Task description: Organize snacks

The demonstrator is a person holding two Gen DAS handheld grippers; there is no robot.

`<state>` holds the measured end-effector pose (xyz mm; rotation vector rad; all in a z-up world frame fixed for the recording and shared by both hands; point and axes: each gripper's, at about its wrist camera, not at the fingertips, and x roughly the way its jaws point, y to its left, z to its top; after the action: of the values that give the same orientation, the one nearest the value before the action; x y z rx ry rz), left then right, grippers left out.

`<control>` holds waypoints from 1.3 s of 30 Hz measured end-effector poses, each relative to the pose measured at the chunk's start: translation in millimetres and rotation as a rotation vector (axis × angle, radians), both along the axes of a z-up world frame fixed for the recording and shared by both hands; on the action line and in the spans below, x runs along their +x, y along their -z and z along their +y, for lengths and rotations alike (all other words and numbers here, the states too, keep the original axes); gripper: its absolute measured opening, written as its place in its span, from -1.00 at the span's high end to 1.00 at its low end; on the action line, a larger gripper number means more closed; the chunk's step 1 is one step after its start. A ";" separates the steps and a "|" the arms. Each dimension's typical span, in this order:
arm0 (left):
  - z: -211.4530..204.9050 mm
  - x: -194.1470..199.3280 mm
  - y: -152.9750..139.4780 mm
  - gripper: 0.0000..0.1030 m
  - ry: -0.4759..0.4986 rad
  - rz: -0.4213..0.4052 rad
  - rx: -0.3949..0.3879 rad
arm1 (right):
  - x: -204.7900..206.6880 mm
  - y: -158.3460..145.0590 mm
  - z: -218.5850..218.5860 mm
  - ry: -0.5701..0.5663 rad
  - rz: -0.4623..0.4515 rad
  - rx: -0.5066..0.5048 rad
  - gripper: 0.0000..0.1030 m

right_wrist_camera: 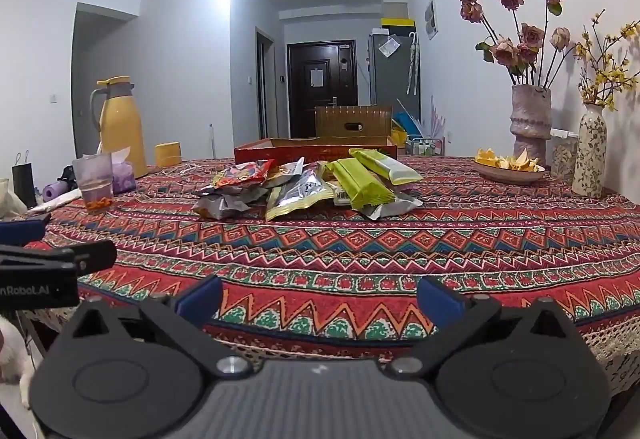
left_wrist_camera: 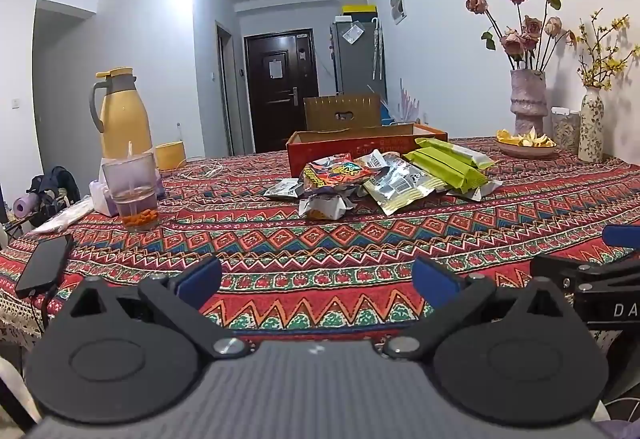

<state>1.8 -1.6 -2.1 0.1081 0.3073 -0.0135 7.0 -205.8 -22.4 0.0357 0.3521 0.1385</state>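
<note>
Green and silver foil wrappers make up the snack pile [left_wrist_camera: 384, 175], which lies loose on the patterned tablecloth [left_wrist_camera: 320, 239] well ahead of both our tongs, with the red cardboard box [left_wrist_camera: 360, 145] just behind it. We judge the box is where the packets are meant to go. Our left gripper [left_wrist_camera: 316, 279] and right gripper [right_wrist_camera: 320, 299] hover side by side at the near table edge, both spread wide and empty, ready to take a packet each. The glass cup [left_wrist_camera: 134, 195] and yellow flask [left_wrist_camera: 120, 111] stand off to our left, clear of the reach.
</note>
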 end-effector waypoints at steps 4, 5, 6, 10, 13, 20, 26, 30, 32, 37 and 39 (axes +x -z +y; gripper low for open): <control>-1.1 -1.1 0.4 -1.00 0.004 -0.004 0.010 | -1.4 1.1 0.6 0.000 -0.001 -0.002 -1.00; -1.0 -1.2 0.3 -1.00 0.005 -0.005 0.011 | -1.6 1.0 0.6 -0.001 -0.002 -0.002 -1.00; -0.9 -1.0 0.3 -1.00 0.005 -0.005 0.012 | -1.5 0.9 0.9 -0.001 -0.003 -0.002 -1.00; -0.4 -0.6 0.5 -1.00 0.001 -0.001 0.012 | -1.4 1.5 1.0 -0.001 0.000 -0.002 -1.00; 0.2 -0.2 0.6 -1.00 0.000 0.001 0.011 | -1.7 2.3 0.9 -0.001 0.001 -0.002 -1.00; 0.6 0.4 2.2 -1.00 -0.006 0.011 0.012 | -1.3 3.5 1.2 0.000 0.007 -0.001 -1.00; 0.4 0.5 2.2 -1.00 -0.007 0.011 0.013 | -1.2 4.2 1.4 -0.002 0.009 -0.002 -1.00; 0.5 0.5 2.1 -1.00 -0.006 0.011 0.013 | -1.5 4.8 1.3 -0.002 0.009 -0.003 -1.00; 0.7 0.6 2.3 -1.00 -0.006 0.010 0.013 | -2.1 4.8 0.8 -0.002 0.009 -0.003 -1.00; 0.4 0.9 2.3 -1.00 -0.006 0.012 0.013 | -2.3 3.6 0.4 -0.002 0.008 -0.004 -1.00; 0.5 0.8 2.4 -1.00 -0.007 0.011 0.011 | -2.7 2.6 0.2 -0.003 0.006 -0.006 -1.00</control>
<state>2.5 -1.0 -4.5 0.1182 0.3187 -0.0052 4.3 -205.6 -25.1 0.0302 0.3586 0.1401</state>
